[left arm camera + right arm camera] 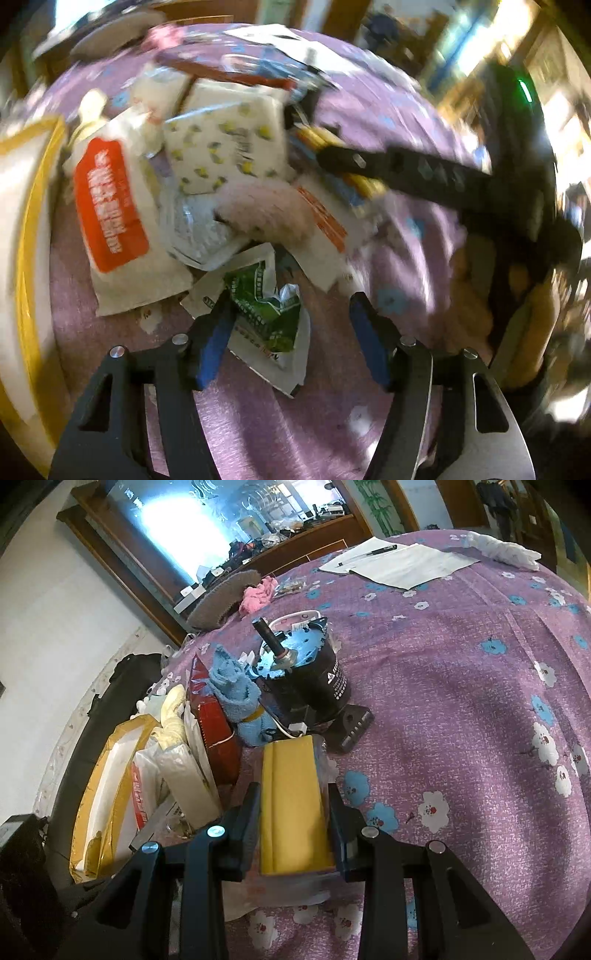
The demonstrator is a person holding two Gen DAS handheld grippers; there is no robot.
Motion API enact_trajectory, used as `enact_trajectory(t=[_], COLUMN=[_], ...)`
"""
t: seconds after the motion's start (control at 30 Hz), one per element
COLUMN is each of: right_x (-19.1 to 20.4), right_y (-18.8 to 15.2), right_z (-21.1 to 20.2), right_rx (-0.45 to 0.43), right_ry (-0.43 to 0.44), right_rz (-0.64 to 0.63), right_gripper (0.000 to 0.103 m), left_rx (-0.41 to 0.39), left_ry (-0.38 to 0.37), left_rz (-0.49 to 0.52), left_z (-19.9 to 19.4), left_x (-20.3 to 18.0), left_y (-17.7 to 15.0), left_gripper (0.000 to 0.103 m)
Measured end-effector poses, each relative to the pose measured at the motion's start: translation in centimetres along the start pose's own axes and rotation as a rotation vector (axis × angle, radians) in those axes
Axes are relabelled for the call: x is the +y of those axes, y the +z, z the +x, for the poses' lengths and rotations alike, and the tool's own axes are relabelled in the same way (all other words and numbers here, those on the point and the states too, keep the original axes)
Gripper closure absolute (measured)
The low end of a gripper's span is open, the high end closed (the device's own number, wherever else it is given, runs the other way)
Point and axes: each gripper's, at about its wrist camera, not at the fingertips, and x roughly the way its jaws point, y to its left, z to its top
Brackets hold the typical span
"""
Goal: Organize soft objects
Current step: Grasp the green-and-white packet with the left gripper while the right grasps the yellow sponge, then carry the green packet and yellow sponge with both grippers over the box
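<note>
In the blurred left wrist view, my left gripper (291, 306) is open above a crumpled green-and-white bag (267, 306) on the purple flowered cloth (258, 424). Beyond it lies a pile: a white pouch with an orange label (109, 206), a white pack with yellow prints (225, 144) and a pink fluffy thing (266, 210). My right gripper (293, 794) is shut on a yellow sponge pack in clear wrap (291, 805); it also shows in the left wrist view (325, 142), holding the yellow pack.
A black motor (306, 668) stands ahead of the right gripper beside a blue cloth roll (240, 698) and a red packet (214, 716). A yellow-edged envelope (99, 794), papers with a pen (399, 561), a white towel (502, 550) and a pink cloth (256, 594) lie around.
</note>
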Motion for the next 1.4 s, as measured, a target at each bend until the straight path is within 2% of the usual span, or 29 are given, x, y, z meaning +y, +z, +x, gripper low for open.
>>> enact_trajectory(t=[0.03,0.07,0.13,0.33,0.43,0.53,0.73,0.87,1.0,1.13,1.23,1.4], right_x=[0.0,-0.1,-0.2,-0.1,-0.1,-0.3,1.8,6.3,12.0,16.9,20.5,23.9], right_y=[0.0,0.0,0.0,0.0,-0.1,-0.5,-3.7,-4.2,-4.1,-3.8,-3.8,-3.8], right_z=[0.0,0.0,0.0,-0.2,-0.4,-1.8,-5.4,-6.4,-5.2,-2.4,0.3,5.0], right_rx=[-0.001,0.000,0.000,-0.011,-0.020,-0.047,-0.091,-0.097,-0.079,-0.021,0.016,0.075], right_ry=[-0.002,-0.001,0.005,0.003,-0.003,-0.011,-0.022,0.110,0.174,0.237,0.256,0.242], right_rz=[0.000,0.004,0.008,0.007,0.009,0.047,0.099,0.028,-0.100,-0.189,-0.256,-0.295], right_gripper=[0.070,0.070,0.070,0.070,0.070,0.070,0.070,0.070,0.070,0.070,0.071,0.071], left_rx=[-0.003,-0.003,-0.004,-0.045,-0.046,-0.079,-0.136,-0.199,-0.291,-0.364,-0.371,-0.323], left_ry=[-0.027,-0.041,-0.005,-0.009,-0.057,-0.100,-0.187,-0.206,-0.142,-0.034,0.065,0.130], left_rz=[-0.028,-0.040,-0.049,-0.065,-0.074,-0.064,-0.099,-0.145,-0.190,-0.238,-0.279,-0.324], left_z=[-0.1,-0.2,-0.6,-3.0,-4.1,-5.7,-9.0,-11.6,-15.7,-18.7,-19.4,-18.1], left_x=[0.3,0.6,1.4,2.2,2.2,2.1,3.6,5.2,8.7,12.9,16.2,20.7], left_y=[0.1,0.0,-0.2,-2.3,-3.2,-3.7,-4.3,-3.5,-3.4,-3.5,-3.7,-3.7], left_gripper=[0.047,0.060,0.072,0.075,0.075,0.075,0.075,0.075,0.075,0.075,0.074,0.074])
